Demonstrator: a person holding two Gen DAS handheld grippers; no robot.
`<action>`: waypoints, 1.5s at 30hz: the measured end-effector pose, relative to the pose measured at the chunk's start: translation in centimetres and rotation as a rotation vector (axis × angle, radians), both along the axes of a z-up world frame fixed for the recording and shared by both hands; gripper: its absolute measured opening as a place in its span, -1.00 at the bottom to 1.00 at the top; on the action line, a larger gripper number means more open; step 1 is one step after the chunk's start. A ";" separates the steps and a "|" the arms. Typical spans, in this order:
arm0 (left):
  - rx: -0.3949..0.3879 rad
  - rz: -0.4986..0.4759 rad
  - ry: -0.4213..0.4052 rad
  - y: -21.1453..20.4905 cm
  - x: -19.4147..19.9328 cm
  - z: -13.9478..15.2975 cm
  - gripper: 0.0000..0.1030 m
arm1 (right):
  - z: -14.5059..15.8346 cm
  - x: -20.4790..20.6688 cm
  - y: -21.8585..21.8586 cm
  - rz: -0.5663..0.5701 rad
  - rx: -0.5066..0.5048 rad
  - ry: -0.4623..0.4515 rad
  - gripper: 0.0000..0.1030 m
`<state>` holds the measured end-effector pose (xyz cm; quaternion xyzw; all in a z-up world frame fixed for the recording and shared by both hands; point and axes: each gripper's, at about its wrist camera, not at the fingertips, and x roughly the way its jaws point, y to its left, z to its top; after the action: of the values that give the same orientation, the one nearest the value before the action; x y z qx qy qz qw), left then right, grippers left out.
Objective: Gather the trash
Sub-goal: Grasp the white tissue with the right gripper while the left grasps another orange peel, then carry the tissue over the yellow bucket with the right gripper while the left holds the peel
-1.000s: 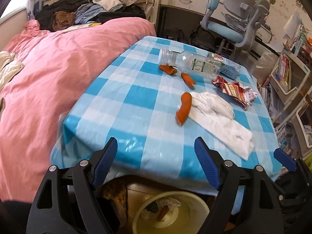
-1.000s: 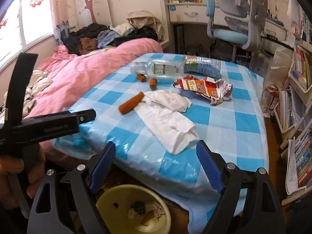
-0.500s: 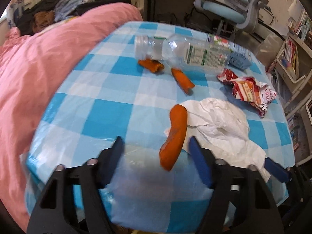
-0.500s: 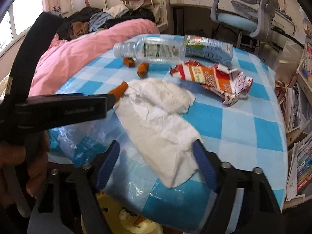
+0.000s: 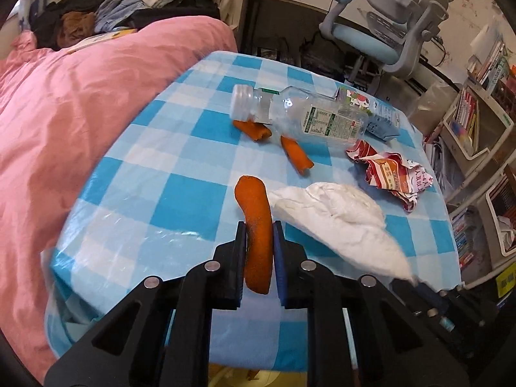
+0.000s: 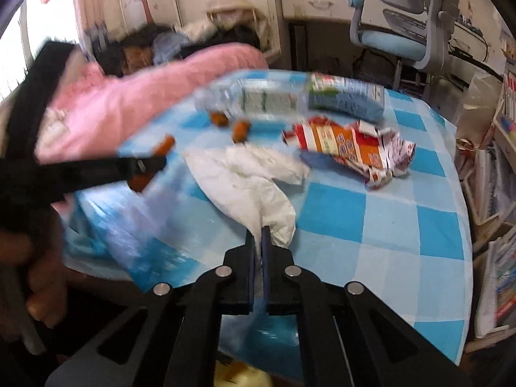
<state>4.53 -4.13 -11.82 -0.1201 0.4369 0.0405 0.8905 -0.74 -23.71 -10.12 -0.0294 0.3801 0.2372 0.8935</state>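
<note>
My left gripper [image 5: 257,235] is shut on a long orange peel [image 5: 254,219] near the front edge of the blue checked table [image 5: 180,200]. My right gripper [image 6: 257,242] is shut on the near corner of a crumpled white tissue [image 6: 248,180], which also shows in the left wrist view [image 5: 335,216]. Two smaller orange peels [image 5: 295,153] lie farther back. A clear plastic bottle [image 5: 300,114], a blue carton [image 6: 346,96] and a crumpled red snack wrapper [image 5: 391,174] lie at the far side. The left gripper's arm [image 6: 80,174] crosses the right wrist view.
A pink duvet bed [image 5: 64,113] borders the table on the left. A blue-grey office chair [image 5: 387,32] and desk stand behind. Bookshelves [image 5: 477,122] line the right. A yellow bin rim [image 6: 242,377] shows under the table's front edge.
Both grippers moved forward over the table and closed. The left took hold of the long orange peel, the right pinched the tissue's corner. The bin has nearly dropped out of view.
</note>
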 end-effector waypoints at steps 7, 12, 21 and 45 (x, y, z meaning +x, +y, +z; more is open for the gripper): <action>0.003 0.007 -0.021 0.5 -1.5 0.8 -0.70 | 3.5 -1.7 -1.8 -0.027 0.116 -0.123 -0.91; -0.002 0.012 -0.029 0.9 -2.6 1.2 -0.70 | 5.2 -2.6 -3.3 -0.057 0.188 -0.193 -0.91; 0.019 -0.013 -0.079 0.6 -5.4 2.7 -0.70 | 6.8 -5.8 -4.5 -0.046 0.190 -0.249 -0.91; 0.096 -0.111 -0.109 -1.5 -12.8 3.6 -0.70 | 1.5 -15.1 -0.2 0.224 -0.094 -0.078 -0.91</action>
<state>-8.25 -5.59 -8.19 -0.0549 0.3913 0.0055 0.9186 -15.80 -23.89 -8.66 -0.1228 0.3502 0.3160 0.8732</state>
